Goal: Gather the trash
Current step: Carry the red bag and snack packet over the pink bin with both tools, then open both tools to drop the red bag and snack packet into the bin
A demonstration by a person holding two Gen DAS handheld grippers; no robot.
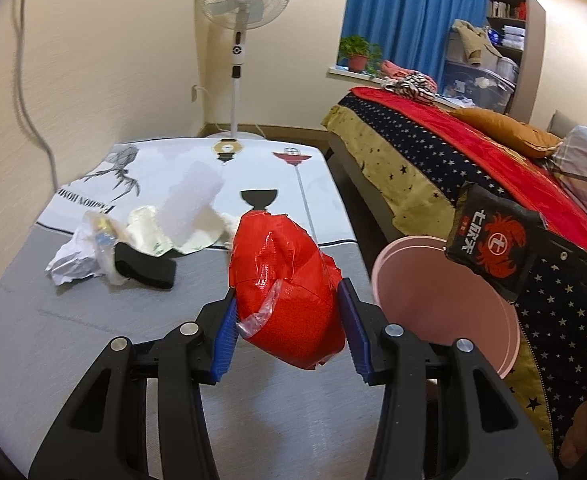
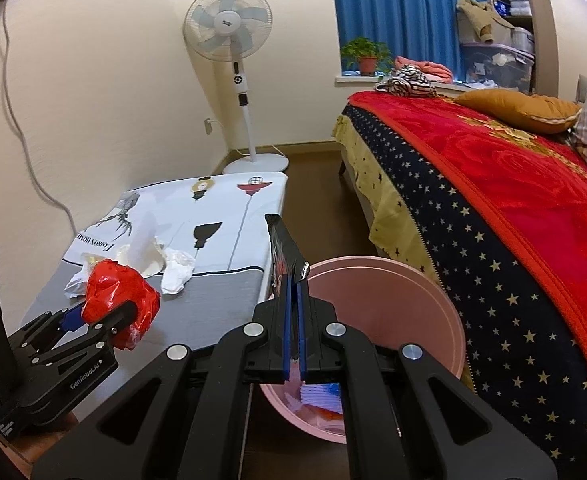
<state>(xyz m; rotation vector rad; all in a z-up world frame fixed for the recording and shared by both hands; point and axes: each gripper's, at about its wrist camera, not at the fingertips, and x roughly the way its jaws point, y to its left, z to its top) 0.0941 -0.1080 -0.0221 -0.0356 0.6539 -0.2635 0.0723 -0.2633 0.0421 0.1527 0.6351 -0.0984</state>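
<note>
Surface: low table (image 1: 33, 320), grey at the near end, covered at the far end by a white printed cloth (image 1: 253, 168) with lamp drawings and lettering. It stands in a bedroom along a cream wall. Beyond its far edge, a white pedestal fan (image 2: 229, 28). Across a strip of brown floor, a bed (image 2: 493, 184) with red blanket and star-patterned cover, an orange cushion (image 2: 521, 108) on top. Blue curtain (image 2: 405, 12) and potted plant (image 2: 363, 56) on the sill behind.

Bin: pink round wastebasket (image 2: 445, 304) on the floor between the table's right edge and the bed; paper scraps lie at its bottom.

Left gripper (image 1: 289, 312): jaws partly spread and pinching a crumpled red plastic wrapper (image 1: 289, 280), blue pads against both its sides. The wrapper is held clear above the grey tabletop, near the right edge.

Right gripper (image 2: 293, 320): jaws pressed together on a flat black snack packet (image 2: 283, 248) with red emblem, held upright at the wastebasket's near-left rim.

Remaining on the tabletop, at the boundary of cloth and grey, toward the left edge: crumpled white paper (image 1: 73, 260), clear plastic wrapping (image 1: 101, 236), a black band (image 1: 145, 266), a white paper bowl (image 1: 201, 236), a white tissue wad (image 2: 179, 268).

Clearance: near grey half of the tabletop is bare; the floor gap between table and bed is taken up by the wastebasket.
</note>
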